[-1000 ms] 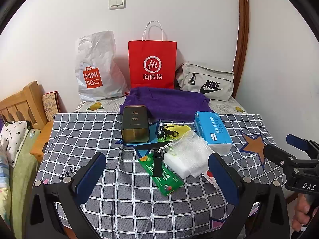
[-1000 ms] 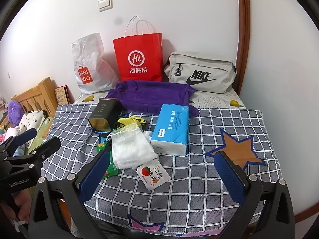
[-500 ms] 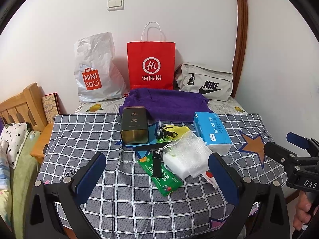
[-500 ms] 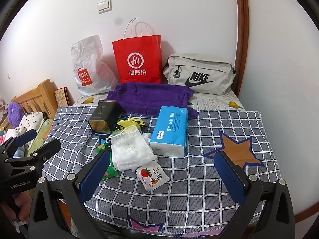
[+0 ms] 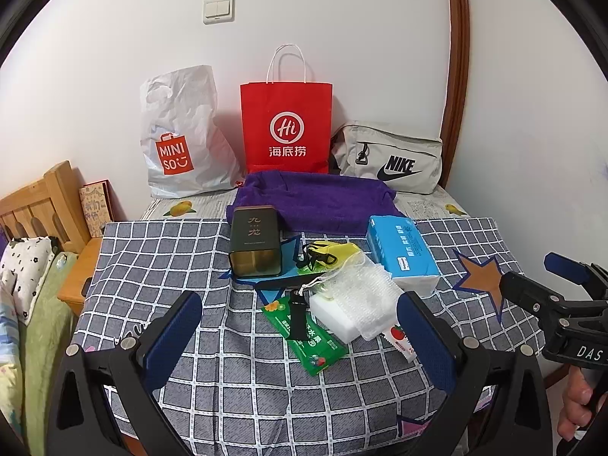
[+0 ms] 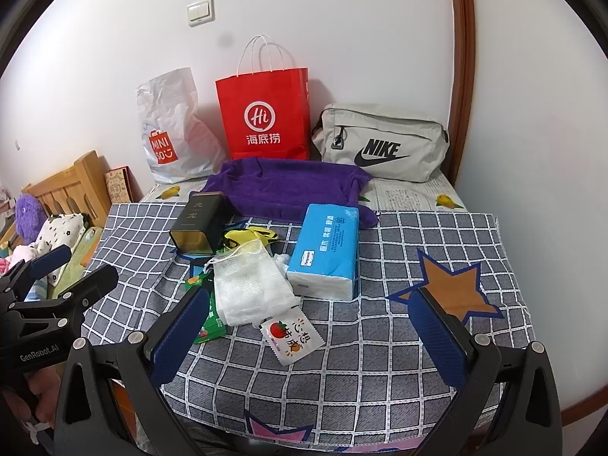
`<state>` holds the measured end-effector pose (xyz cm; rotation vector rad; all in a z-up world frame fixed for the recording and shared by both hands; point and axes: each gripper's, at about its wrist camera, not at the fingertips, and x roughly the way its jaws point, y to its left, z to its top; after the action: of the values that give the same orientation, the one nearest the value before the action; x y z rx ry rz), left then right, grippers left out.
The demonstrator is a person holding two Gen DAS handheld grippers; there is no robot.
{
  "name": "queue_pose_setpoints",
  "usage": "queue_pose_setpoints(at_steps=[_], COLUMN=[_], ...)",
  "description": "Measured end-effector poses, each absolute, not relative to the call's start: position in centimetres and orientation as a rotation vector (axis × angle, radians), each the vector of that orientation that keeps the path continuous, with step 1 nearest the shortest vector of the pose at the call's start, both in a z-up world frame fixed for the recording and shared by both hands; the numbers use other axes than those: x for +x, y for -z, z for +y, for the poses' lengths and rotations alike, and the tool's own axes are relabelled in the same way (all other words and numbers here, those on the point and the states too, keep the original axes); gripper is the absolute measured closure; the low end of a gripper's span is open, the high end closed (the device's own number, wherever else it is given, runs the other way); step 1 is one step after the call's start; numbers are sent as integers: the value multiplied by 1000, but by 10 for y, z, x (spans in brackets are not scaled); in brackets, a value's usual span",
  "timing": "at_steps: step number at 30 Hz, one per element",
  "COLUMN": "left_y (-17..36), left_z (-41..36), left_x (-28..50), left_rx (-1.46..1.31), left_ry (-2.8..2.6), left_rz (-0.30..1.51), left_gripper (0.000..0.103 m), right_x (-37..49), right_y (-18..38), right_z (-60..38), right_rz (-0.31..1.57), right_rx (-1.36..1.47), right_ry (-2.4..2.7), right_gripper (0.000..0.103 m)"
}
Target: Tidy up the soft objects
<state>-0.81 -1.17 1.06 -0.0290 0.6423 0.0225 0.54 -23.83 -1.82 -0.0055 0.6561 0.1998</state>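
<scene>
A purple towel (image 5: pixel 315 201) lies at the back of the checked cloth. In front of it are a blue tissue pack (image 5: pixel 402 254), a white mesh pouch over a white sponge (image 5: pixel 357 304), a yellow strap (image 5: pixel 330 252), a green packet (image 5: pixel 307 330) and a small red-and-white sachet (image 6: pixel 290 338). The tissue pack (image 6: pixel 326 250), pouch (image 6: pixel 247 285) and towel (image 6: pixel 288 186) also show in the right wrist view. My left gripper (image 5: pixel 300 345) is open and empty near the front edge. My right gripper (image 6: pixel 307 338) is open and empty, also at the front edge.
A dark tin (image 5: pixel 255 243) stands left of the pile. Against the wall stand a white Miniso bag (image 5: pixel 178 140), a red paper bag (image 5: pixel 287 129) and a grey Nike bag (image 5: pixel 387 163). A wooden headboard (image 5: pixel 34 205) and bedding are at the left.
Both views have shifted slightly; the objects sit a little lower and nearer in frame. Nothing on the table has moved, and both grippers stay open.
</scene>
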Motion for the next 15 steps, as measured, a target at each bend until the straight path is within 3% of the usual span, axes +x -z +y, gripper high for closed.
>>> queue_pose_setpoints(at_steps=[15], left_y=[-8], left_z=[-14], left_x=[-2], left_rx=[-33], left_ry=[-23], left_rz=[658], left_gripper=[0], right_x=[6], right_y=[21], right_z=[-240], right_rz=[658], right_rx=[3], right_ry=[-207], right_gripper=[0])
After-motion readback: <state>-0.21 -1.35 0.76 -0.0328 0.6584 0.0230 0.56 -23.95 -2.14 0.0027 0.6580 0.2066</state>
